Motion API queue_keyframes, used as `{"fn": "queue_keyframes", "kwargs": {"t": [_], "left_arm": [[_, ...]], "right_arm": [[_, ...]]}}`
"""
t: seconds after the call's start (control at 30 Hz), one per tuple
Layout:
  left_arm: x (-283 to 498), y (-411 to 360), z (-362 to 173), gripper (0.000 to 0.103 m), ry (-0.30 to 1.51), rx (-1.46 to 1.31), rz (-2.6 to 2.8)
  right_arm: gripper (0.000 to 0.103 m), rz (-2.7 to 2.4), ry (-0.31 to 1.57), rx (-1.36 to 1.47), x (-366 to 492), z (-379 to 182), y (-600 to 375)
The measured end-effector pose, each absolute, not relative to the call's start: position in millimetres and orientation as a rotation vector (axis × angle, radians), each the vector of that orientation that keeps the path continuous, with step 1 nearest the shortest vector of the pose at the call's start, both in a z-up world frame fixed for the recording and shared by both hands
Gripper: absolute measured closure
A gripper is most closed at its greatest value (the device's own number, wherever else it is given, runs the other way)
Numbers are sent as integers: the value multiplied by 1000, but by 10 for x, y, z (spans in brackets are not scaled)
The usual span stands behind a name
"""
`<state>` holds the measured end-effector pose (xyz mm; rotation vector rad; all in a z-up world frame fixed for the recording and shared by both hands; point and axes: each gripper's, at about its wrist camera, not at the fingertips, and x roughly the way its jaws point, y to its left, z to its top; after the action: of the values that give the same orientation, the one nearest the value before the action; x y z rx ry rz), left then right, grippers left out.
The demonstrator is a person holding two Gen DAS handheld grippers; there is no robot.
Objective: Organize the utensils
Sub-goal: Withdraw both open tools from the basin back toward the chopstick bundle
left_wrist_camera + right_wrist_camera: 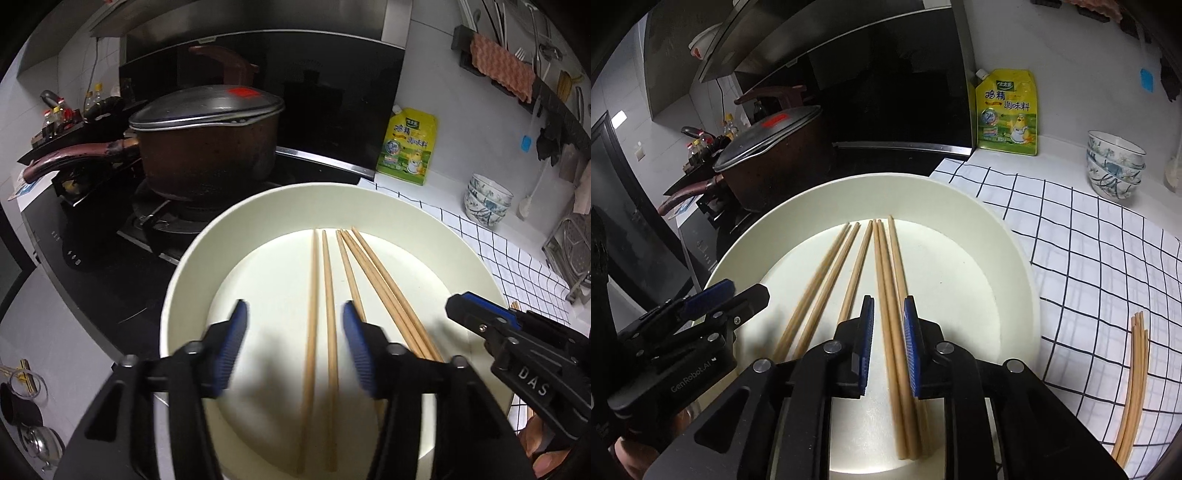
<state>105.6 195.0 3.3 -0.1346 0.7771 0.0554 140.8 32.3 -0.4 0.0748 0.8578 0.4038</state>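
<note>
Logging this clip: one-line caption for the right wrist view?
Right tongs straddle chopsticks lying in a cream plate; more chopsticks lie on the checked cloth.

Cream plate (1015, 258) holds tan chopsticks (886, 277); beside it, white cloth (1089, 240) with black grid, yellow pouch (1006, 110).

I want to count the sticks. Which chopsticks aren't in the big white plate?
The chopsticks on the checked cloth, a small bunch lying right of the white plate. All the other chopsticks lie inside the plate, under the grippers.
</note>
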Motion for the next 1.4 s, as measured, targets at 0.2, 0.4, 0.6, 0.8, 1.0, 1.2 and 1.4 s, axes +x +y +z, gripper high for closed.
{"fn": "queue_keyframes", "kwargs": {"t": [0.2, 0.4, 0.6, 0.8, 1.0, 1.2, 1.4], "left_arm": [[950, 1911, 112, 32, 745, -122, 64], [877, 1846, 133, 32, 746, -114, 56], [795, 1747, 172, 32, 742, -107, 51], [697, 1605, 218, 29, 732, -90, 37], [603, 1422, 254, 28, 724, -70, 15], [528, 1219, 281, 28, 719, -63, -18], [473, 1014, 299, 26, 718, -52, -49]], "right_arm": [[85, 397, 848, 94, 1331, 24, 221], [83, 394, 834, 104, 1238, 75, 144], [79, 390, 816, 112, 1126, 123, 61], [75, 380, 797, 125, 999, 164, -74], [71, 361, 781, 147, 859, 199, -266], [69, 333, 765, 163, 716, 240, -492], [65, 304, 747, 178, 574, 260, -714]]}}
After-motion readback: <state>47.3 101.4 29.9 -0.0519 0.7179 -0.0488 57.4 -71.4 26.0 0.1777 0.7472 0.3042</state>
